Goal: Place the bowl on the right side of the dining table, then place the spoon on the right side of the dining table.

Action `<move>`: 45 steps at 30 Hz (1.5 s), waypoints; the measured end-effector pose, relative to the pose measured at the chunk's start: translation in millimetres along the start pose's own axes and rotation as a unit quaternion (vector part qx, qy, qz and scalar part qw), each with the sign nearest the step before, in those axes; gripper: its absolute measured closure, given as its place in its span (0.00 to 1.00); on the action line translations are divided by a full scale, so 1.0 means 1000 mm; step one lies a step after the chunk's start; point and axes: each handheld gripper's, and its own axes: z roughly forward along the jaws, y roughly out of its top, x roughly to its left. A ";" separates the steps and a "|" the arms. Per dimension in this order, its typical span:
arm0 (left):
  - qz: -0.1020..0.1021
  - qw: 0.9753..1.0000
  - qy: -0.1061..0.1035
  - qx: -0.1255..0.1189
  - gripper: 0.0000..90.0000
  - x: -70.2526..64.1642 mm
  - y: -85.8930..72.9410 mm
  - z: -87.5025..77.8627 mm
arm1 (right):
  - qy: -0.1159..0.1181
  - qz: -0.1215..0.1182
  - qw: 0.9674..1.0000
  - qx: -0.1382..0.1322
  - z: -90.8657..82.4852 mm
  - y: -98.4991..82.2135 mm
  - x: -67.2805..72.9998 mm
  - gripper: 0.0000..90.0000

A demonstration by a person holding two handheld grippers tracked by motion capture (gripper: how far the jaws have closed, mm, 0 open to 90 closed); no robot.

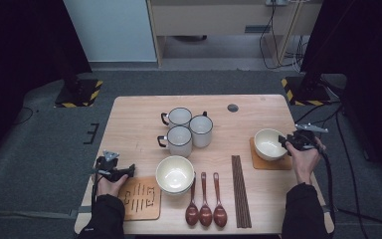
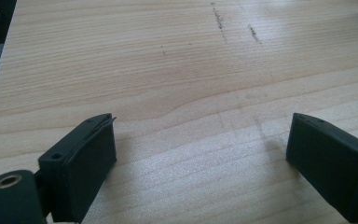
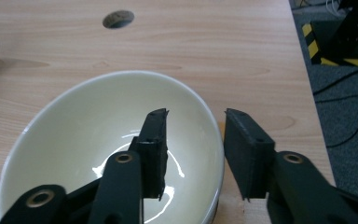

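No legible text anywhere — the wooden coaster (image 1: 140, 198) bears only cut slots — unreadable as characters.

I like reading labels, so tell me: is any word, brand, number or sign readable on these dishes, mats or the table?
No readable text anywhere.
Wooden mat: dark cut-out slots, like strokes of a character, too small to read.
Floor plates: yellow and black warning stripes, no words.
Mugs, bowls, spoons: plain.

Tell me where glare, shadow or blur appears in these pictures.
Right gripper view: bright glare streaks inside the cream ceramic bowl. Left gripper view: soft shadows on the light wooden table, near grain blurred. High view: dim, dark corners.
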 end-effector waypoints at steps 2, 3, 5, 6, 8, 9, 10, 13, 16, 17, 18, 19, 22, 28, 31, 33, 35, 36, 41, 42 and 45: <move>-0.004 1.000 0.004 0.004 0.05 0.000 0.000 0.001 | 0.005 0.003 1.000 -0.006 -0.004 0.002 0.001 0.58; -0.005 1.000 0.006 0.006 0.03 0.000 0.000 0.001 | 0.007 0.002 1.000 -0.010 -0.007 0.003 0.002 0.54; -0.011 1.000 0.009 0.009 0.00 0.000 0.000 0.001 | 0.012 0.001 1.000 -0.014 -0.012 0.004 0.004 0.50; -0.013 1.000 0.010 0.010 0.00 0.000 0.000 0.001 | 0.013 -0.004 1.000 -0.015 -0.013 0.005 0.005 0.49; -0.016 1.000 0.012 0.010 0.00 0.000 0.000 0.001 | 0.017 -0.007 1.000 -0.017 -0.018 0.006 0.008 0.47; -0.016 1.000 0.012 0.010 0.00 0.000 0.000 0.001 | 0.018 -0.008 1.000 -0.018 -0.020 0.006 0.008 0.46; -0.016 1.000 0.012 0.010 0.00 0.000 -0.001 0.000 | 0.018 -0.007 1.000 -0.018 -0.022 0.006 0.009 0.45; -0.016 1.000 0.011 0.004 0.03 0.000 -0.001 -0.001 | 0.024 -0.012 0.999 -0.022 -0.028 0.007 0.013 0.43; -0.009 1.000 0.006 0.000 0.08 0.000 -0.002 -0.003 | 0.030 -0.019 0.999 -0.025 -0.031 0.007 0.017 0.43; -0.009 1.000 0.004 -0.001 0.11 0.000 -0.002 -0.004 | 0.034 -0.021 0.999 -0.025 -0.031 0.006 0.019 0.43; -0.007 1.000 0.003 0.000 0.15 0.000 -0.002 -0.006 | 0.036 -0.023 0.999 -0.026 -0.032 0.006 0.021 0.43; -0.005 1.000 0.001 0.000 0.21 -0.001 -0.002 -0.008 | 0.037 -0.027 0.999 -0.026 -0.032 0.005 0.023 0.42; -0.006 1.000 -0.010 -0.004 0.29 -0.003 -0.001 -0.012 | 0.040 -0.032 0.998 -0.030 -0.034 0.005 0.027 0.41; 0.000 0.999 -0.032 -0.040 0.40 -0.011 0.007 -0.025 | 0.050 -0.045 0.997 -0.029 -0.039 0.005 0.039 0.40; 0.007 0.998 -0.044 -0.055 0.43 -0.017 0.011 -0.032 | 0.060 -0.049 0.996 -0.038 -0.044 0.005 0.043 0.40; 0.006 0.997 -0.049 -0.064 0.44 -0.019 0.013 -0.036 | 0.066 -0.051 0.996 -0.042 -0.046 0.004 0.045 0.40; 0.008 0.996 -0.055 -0.071 0.44 -0.020 0.016 -0.039 | 0.068 -0.055 0.995 -0.043 -0.049 0.004 0.048 0.40; 0.007 0.995 -0.059 -0.074 0.44 -0.020 0.017 -0.041 | 0.069 -0.056 0.995 -0.043 -0.049 0.004 0.048 0.40; 0.003 0.994 -0.067 -0.089 0.44 -0.022 0.020 -0.048 | 0.082 -0.058 0.994 -0.052 -0.054 0.003 0.052 0.40; 0.002 0.994 -0.067 -0.090 0.44 -0.022 0.021 -0.049 | 0.084 -0.060 0.993 -0.052 -0.055 0.003 0.054 0.40; 0.002 0.992 -0.073 -0.103 0.44 -0.025 0.024 -0.055 | 0.089 -0.067 0.992 -0.055 -0.058 0.004 0.057 0.40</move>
